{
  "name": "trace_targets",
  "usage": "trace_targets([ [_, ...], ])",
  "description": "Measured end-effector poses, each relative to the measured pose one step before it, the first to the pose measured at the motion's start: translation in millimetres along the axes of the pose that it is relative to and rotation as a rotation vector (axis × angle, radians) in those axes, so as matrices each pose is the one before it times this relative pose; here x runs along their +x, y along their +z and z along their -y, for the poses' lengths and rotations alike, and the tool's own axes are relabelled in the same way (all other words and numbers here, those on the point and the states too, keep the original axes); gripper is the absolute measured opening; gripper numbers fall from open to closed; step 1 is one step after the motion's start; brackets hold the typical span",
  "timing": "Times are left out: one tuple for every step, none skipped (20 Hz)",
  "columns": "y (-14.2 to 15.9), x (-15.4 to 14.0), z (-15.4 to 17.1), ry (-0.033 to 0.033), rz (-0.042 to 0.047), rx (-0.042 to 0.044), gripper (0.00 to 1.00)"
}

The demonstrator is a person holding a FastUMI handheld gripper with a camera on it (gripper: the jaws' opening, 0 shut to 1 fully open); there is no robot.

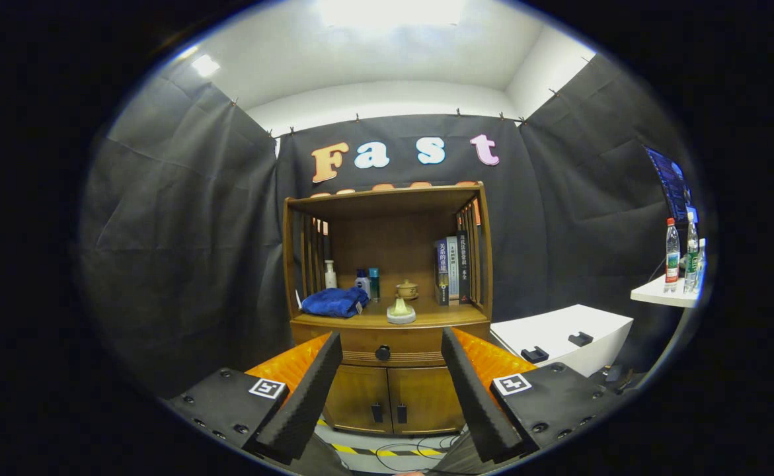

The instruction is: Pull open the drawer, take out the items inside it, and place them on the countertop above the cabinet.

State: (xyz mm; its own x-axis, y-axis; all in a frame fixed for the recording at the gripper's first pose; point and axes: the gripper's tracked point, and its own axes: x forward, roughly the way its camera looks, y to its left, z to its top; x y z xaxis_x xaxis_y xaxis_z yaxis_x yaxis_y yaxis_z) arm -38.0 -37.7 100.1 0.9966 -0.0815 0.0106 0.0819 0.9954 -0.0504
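Gripper (392,347) was spread wide, holding nothing, well short of the cabinet (390,390). Drawer (387,344) sat closed, knob (383,353) dead ahead between the fingers. Countertop (439,318) already carried a blue cloth (335,301), bottles (360,277), small pot (406,289). Drawer contents hidden, so fits pre-pull or emptied and reclosed.

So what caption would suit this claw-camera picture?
Open claw lined up with the closed drawer's knob, the wooden cabinet some way ahead.

countertop (426,318): cloth (335,301) left, bottles (367,283) behind it, books (453,270) right
drawer (387,342): below countertop, w/ knob (383,353), beyond fingers
gripper (392,357): fingers apart, drawer knob between
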Motion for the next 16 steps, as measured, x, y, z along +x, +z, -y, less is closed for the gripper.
trace_targets([
  [-1.39, -0.44, 3.14, -0.00965, 0.00127, -0.0116, 0.98],
  [-0.95, 0.48, 3.6, -0.01278, 0.00373, -0.01318, 0.98],
  [-2.06, 1.2, -0.24, -0.00238, 0.00089, -0.00558, 0.98],
  [-1.86, -0.25, -1.74, 0.00394, -0.00511, 0.0034, 0.98],
  [-0.5, -0.08, -0.33, 0.00127, -0.00194, 0.00138, 0.98],
  [0.1, -0.66, 1.11, -0.00326, 0.00247, -0.00039, 0.98],
  [0.88, 0.25, 0.62, -0.00182, 0.0046, -0.00048, 0.98],
  [0.97, 0.81, 0.46, -0.00042, 0.00519, 0.00114, 0.98],
  [-0.69, 0.21, -0.21, -0.00044, 0.00121, 0.00141, 0.98],
  [-0.58, -1.73, 0.09, 0.00041, -0.00005, 0.00091, 0.98],
  [0.03, -1.14, 0.06, 0.00014, -0.00015, -0.00042, 0.98],
  [-0.4, 0.51, 0.13, -0.00018, 0.0011, -0.00313, 0.98],
  [-0.53, 0.3, 1.7, -0.00594, 0.00323, -0.00472, 0.98],
  [0.21, 0.21, 1.93, -0.00628, 0.00485, -0.00379, 0.98],
  [-0.72, 0.55, -0.62, -0.00122, 0.00277, -0.00198, 0.98],
  [-1.71, 0.92, -1.36, 0.00334, -0.00341, -0.00085, 0.98],
])
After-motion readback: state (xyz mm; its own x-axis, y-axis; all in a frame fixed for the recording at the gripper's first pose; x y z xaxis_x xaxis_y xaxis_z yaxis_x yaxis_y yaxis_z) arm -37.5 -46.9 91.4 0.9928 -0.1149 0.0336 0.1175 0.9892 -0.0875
